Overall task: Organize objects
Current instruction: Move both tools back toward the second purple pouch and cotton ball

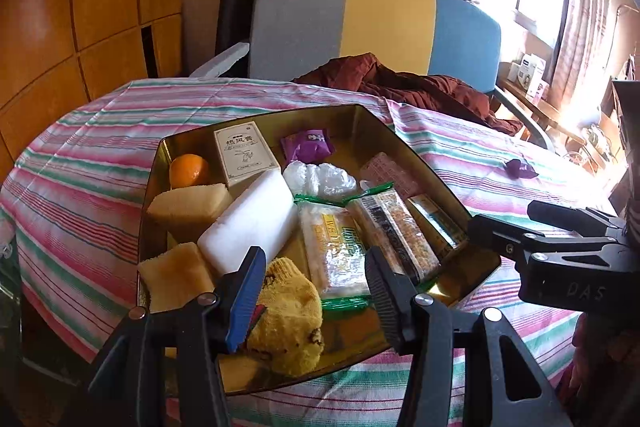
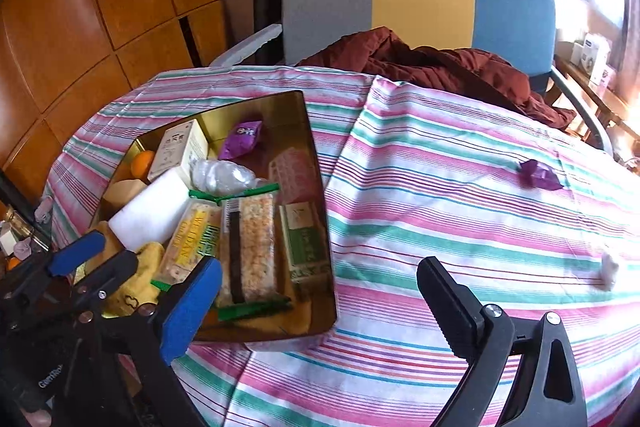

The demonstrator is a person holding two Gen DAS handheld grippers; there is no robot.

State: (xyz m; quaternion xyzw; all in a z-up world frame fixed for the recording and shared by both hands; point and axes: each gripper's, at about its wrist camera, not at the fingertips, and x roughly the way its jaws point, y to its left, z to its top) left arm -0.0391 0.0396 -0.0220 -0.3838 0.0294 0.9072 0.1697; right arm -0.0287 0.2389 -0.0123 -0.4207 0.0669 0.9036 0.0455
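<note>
The purple packet [image 2: 539, 175] lies loose on the striped worktop [image 2: 420, 187], at about two o'clock from the gold tin [image 2: 320, 211] and well apart from it. I'd judge it light, crinkly and a bit slippery; pinching across its bunched middle looks safest. A small pale lump [image 2: 610, 269] sits near the cloth's three o'clock edge. The right tool [image 2: 320, 301] hangs over bare cloth, wide apart and empty. The left tool [image 1: 316, 293] hovers over the tin's yellow cloth [image 1: 288, 323], also apart, gripping nothing.
</note>
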